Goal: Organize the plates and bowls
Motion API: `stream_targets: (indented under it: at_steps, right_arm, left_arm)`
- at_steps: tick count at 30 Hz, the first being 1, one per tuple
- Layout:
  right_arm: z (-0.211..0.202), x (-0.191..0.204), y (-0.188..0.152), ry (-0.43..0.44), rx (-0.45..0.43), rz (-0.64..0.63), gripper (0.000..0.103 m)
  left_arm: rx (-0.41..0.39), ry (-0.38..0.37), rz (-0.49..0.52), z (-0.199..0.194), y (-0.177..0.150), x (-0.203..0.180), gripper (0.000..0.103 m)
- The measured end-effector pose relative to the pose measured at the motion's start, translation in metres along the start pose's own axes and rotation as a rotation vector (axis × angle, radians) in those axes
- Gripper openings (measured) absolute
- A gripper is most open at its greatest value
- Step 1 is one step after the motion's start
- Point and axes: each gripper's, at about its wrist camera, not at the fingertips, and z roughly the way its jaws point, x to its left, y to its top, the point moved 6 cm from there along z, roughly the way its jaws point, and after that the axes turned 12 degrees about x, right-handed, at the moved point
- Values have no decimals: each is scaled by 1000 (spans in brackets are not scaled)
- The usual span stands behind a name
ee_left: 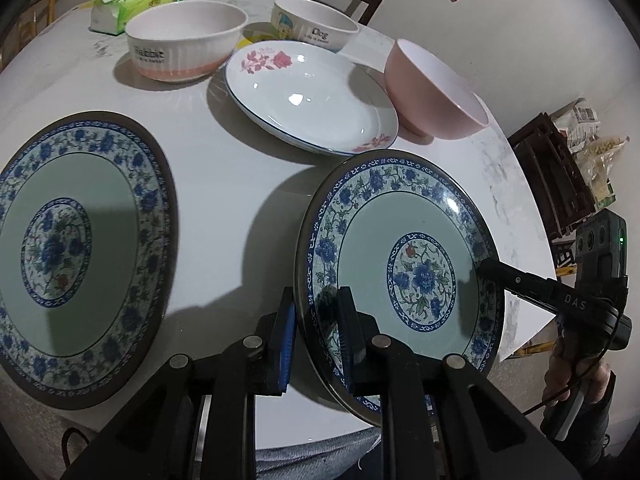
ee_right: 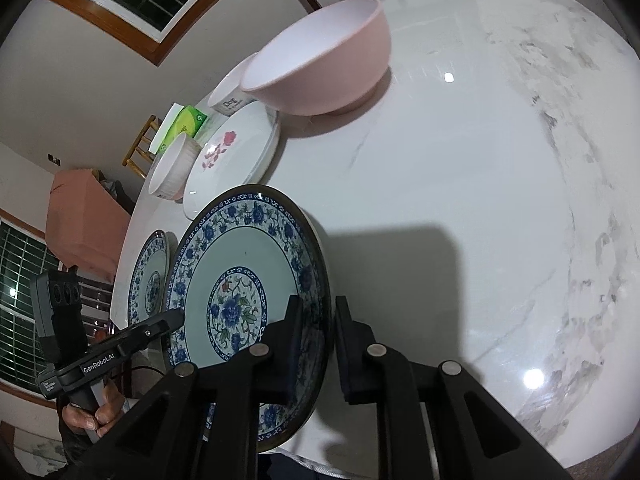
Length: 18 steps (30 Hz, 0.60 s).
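Holding one blue-patterned plate (ee_left: pixel 400 276) with both tools

Your left tool (ee_left: pixel 318 340) and right tool (ee_right: pixel 316 344) pinch opposite rims; uneven pull could slip it onto the table (ee_right: pixel 460 200).

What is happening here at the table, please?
A person holds a gripper in each hand, and both are clamped on one blue flowered plate: the left gripper on its near rim, the right gripper on the opposite rim. A matching plate, a rose plate and three bowls sit on the table.
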Motion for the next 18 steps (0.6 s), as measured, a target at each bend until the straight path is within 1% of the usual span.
stream_targets:
  at_steps: [4,8,12,18]
  right_arm:
    - [-1,14,1,5,-6,-13,16]
    - [4,40,6,21,-10,-41,16]
    - [15,71,12,36,3,-75,16]
    - [43,126,22,53,36,-134,16]
  left_arm:
    - [-20,1,-8,-10,0,7,16]
    - [-53,10,-26,-29,2,19,16]
    - [-96,31,-56,-53,4,41,16]
    - [-160,88,-107,-91,5,86,16]
